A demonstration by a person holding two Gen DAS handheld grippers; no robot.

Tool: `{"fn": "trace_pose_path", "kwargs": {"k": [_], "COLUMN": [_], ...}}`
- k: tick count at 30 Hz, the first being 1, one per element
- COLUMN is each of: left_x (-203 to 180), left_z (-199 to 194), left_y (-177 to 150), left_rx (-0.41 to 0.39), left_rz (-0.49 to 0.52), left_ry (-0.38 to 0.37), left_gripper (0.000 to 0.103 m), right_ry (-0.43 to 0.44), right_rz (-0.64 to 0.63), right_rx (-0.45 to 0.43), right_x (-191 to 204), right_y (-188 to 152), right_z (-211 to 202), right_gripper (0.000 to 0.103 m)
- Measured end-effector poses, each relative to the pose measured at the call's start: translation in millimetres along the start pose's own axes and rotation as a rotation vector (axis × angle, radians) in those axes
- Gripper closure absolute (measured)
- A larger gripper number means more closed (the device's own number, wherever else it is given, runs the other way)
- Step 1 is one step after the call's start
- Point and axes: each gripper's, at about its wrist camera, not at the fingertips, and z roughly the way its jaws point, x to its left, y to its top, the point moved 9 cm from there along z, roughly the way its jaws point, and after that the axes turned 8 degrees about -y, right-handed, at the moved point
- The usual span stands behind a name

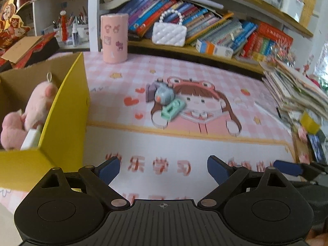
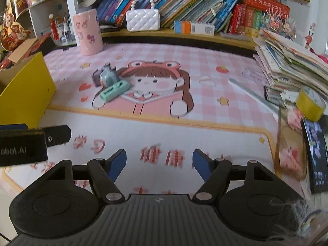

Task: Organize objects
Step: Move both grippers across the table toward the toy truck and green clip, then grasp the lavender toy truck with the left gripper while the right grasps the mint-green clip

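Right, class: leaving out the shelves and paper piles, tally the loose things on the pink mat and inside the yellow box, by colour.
Pink: 2, the pink canister and the plush toy
Mint green: 1, the green block
Grey-blue: 1, the round toy
Purple: 1, the purple block
Total: 5

Looks like a kid's study desk at home. Pink checkered cartoon desk mat (image 2: 205, 65) underneath, crammed wooden bookshelf of colourful books (image 2: 184, 0) at 12 o'clock.
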Motion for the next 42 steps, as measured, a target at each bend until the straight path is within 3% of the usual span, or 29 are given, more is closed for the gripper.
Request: {"fn": "trace_pose_path", "kwargs": {"k": [12, 20, 31, 37, 42], "left_x": [11.9, 25.2, 43.5, 42.5, 34.7], "left_z": [37.0, 51.7, 57.3, 65.9, 82.8], "left_y": [44.7, 67.5, 79.6, 87.1, 95.3], "left_rx": [-0.055, -0.074, -0.063, -0.059, -0.060], "left_rz": [-0.052, -0.093, -0.126, -0.134, -0.129], "left_ry": [0.066, 0.106, 0.162, 0.158, 0.141], "left_gripper": [0.016, 0.018, 0.018, 0.018, 0.018], "right_ry": [0.087, 0.247, 0.354, 0.380, 0.312], "right_rz": [-0.050, -0.158, -0.286, -0.276, -0.198], "right_rx": [-0.101, -0.132, -0.127, -0.134, -0.148], "right_x": [11.3, 49.4, 91.5, 92.1, 53.0], "right_y": [54.5, 74.6, 91.4, 90.4, 88.1], "right_z": [38.3, 79.4, 134.6, 139.2, 120.9], "right_gripper": [0.033, 0.033, 0.032, 0.037, 0.037]}}
